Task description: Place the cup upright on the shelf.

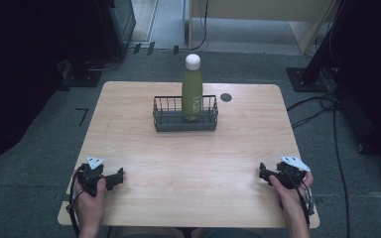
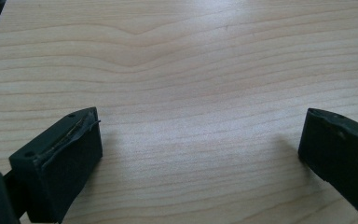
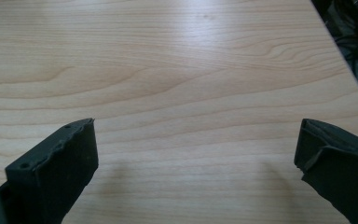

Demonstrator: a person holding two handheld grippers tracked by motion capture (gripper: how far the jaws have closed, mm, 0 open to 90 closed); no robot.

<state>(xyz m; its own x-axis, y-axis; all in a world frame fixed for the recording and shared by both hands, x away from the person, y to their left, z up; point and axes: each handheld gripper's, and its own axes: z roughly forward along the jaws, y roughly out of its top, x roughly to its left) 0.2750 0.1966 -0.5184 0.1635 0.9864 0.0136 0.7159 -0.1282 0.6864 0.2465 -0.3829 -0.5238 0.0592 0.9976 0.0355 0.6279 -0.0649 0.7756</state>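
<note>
Two grippers, left gripper (image 1: pixel 115 177) and right gripper (image 1: pixel 263 172), rest wide open and empty on the light wooden desk (image 1: pixel 188 163). A tall green metal bottle with white cap (image 1: pixel 192 91) stands upright in the dark wire basket (image 1: pixel 185 120), at one o'clock from the left gripper and eleven o'clock from the right, about equally distant.

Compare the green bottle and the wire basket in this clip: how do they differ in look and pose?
The green bottle is tall, slim and smooth-walled with a white cap, while the wire basket is low, wide, dark and made of open wire. The bottle stands upright and rises well above the basket's rim; the basket sits flat on the table. The bottle stands inside the basket, toward its right end. Both are at the table's far middle.
</note>
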